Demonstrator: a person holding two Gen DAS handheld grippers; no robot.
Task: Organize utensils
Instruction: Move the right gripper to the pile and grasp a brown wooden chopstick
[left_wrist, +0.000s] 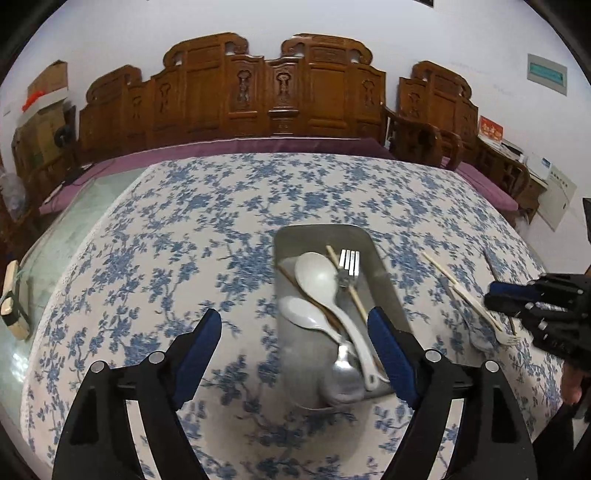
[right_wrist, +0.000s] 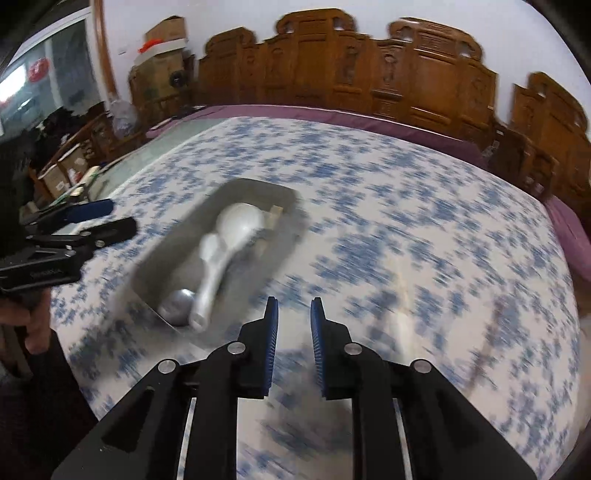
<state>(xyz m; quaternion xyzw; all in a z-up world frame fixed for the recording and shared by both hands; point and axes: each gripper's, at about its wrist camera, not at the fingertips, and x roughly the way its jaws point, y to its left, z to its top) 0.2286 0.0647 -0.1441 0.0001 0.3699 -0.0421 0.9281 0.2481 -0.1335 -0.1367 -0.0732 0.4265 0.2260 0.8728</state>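
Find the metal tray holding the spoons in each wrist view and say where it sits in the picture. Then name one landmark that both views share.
Left wrist view: the metal tray sits just right of centre, running down to the lower middle, beside the left gripper.
Right wrist view: the tray, blurred, lies left of centre, slanting toward the lower left.
Shared landmark: the large white spoon lying in the tray.

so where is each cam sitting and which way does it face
Left wrist: on the left gripper, open, looking forward over the metal tray of utensils; the right gripper shows at right.
Right wrist: on the right gripper, slightly open and empty, facing the blurred floral tablecloth; the left gripper shows at left.
Shared: the tray, white spoons, carved bench.
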